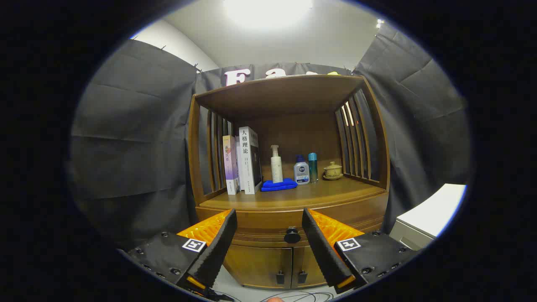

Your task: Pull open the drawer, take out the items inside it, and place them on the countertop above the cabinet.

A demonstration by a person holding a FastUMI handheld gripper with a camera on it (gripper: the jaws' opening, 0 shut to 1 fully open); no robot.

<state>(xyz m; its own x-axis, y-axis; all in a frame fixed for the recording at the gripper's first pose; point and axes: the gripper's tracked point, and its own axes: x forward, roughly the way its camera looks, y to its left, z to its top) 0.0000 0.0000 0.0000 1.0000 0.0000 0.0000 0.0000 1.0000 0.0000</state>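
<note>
Gripper (268, 218) wide open, holding nothing; drawer knob (292, 235) sits btwn fingers, just beyond. White book (250, 159) spine on countertop (293, 197): "人格理论".

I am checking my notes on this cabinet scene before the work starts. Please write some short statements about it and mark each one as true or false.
1. The drawer is shut. True.
2. The gripper is shut on the drawer knob. False: its fingers stand open, the knob between them and beyond, untouched.
3. A pump bottle stands on a blue cloth. True.
4. The books lie flat on the countertop. False: they stand upright by the left slats.
5. A small lidded cup sits right of the bottles. True.
</note>
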